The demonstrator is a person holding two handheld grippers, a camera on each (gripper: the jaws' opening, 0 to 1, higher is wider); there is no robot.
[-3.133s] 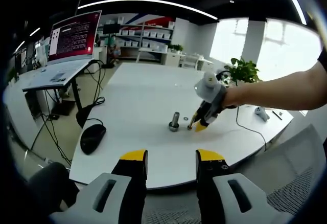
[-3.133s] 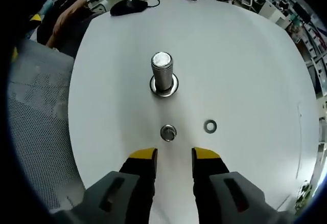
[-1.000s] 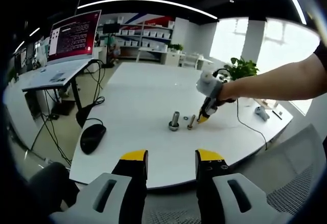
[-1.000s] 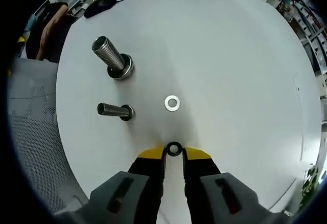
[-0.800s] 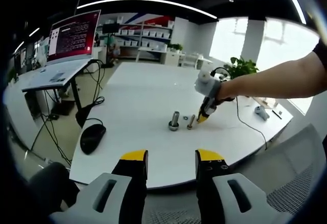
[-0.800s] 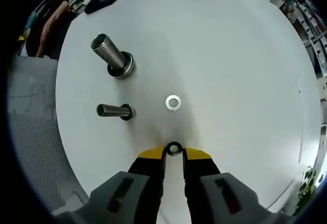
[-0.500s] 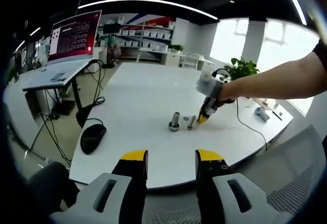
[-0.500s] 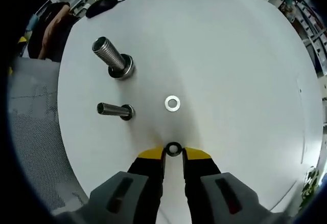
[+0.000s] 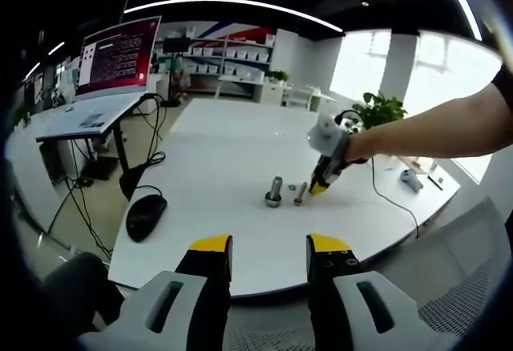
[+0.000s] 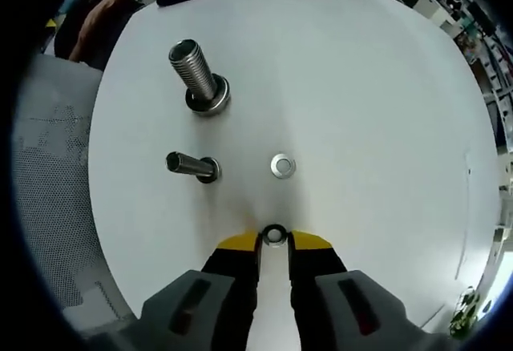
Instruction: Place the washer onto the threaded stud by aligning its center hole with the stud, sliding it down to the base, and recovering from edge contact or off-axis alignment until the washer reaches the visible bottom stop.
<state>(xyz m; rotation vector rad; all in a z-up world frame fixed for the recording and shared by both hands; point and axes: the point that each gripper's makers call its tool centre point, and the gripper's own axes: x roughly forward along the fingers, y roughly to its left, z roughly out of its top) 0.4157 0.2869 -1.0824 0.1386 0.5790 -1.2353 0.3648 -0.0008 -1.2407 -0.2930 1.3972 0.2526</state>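
Both grippers, left gripper point(image 9: 268, 248) and right gripper point(image 10: 274, 243), have grey moulded bodies with black, yellow-tipped jaws.

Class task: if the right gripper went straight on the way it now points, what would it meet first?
Probably the loose washer lying flat on the white table, just ahead of the right gripper, which already pinches another washer. Depth is unclear.

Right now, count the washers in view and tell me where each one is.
2. One washer is pinched at the tips of the right hand-held gripper. The other washer lies flat on the white table, beside the smaller stud. None looks hidden.
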